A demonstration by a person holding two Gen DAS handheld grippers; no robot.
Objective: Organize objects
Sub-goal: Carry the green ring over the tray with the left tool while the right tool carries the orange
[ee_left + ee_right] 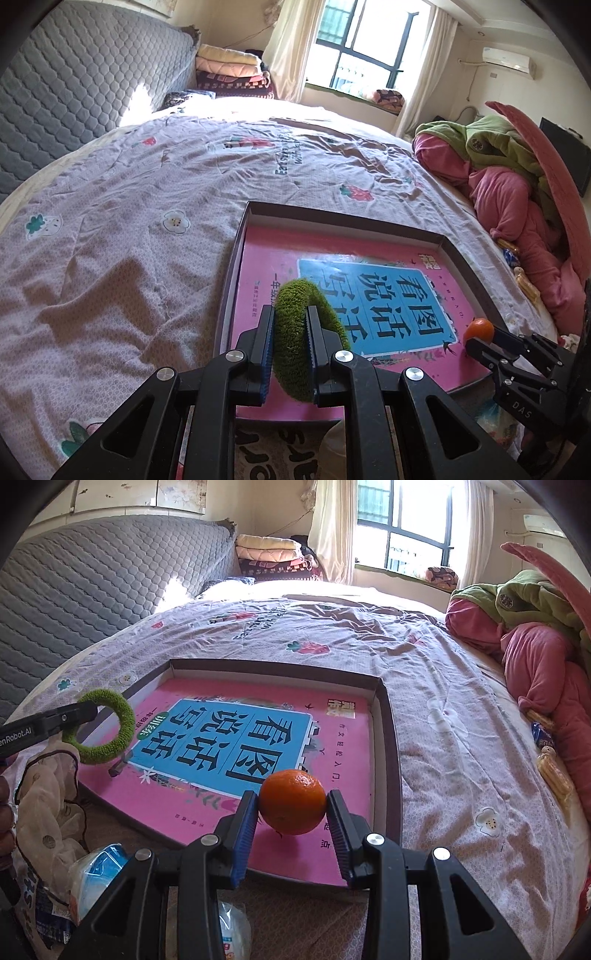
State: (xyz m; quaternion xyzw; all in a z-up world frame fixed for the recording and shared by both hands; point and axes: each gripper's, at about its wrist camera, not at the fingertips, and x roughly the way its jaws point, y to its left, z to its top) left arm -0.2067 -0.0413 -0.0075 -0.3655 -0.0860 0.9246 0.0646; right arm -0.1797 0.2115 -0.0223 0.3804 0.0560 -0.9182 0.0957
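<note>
A shallow brown-rimmed box (pixel 347 216) (pixel 391 738) lies on the bed with a pink and blue book (pixel 388 295) (pixel 229 738) flat inside it. My left gripper (pixel 290 328) is shut on a fuzzy green ring (pixel 295 295), held above the box's near left part. In the right wrist view the green ring (pixel 127 716) hangs at the left over the box edge. My right gripper (pixel 291 808) is shut on an orange (pixel 291 801), held above the box's near right part. That orange (pixel 479 329) shows at the right in the left wrist view.
The bed's floral cover (pixel 129 229) spreads left of and beyond the box. Pink and green bedding (pixel 528 642) is piled along the right side. Plastic bags and packets (pixel 55 812) sit at the near left edge. A grey quilted headboard (pixel 74 85) stands at the far left.
</note>
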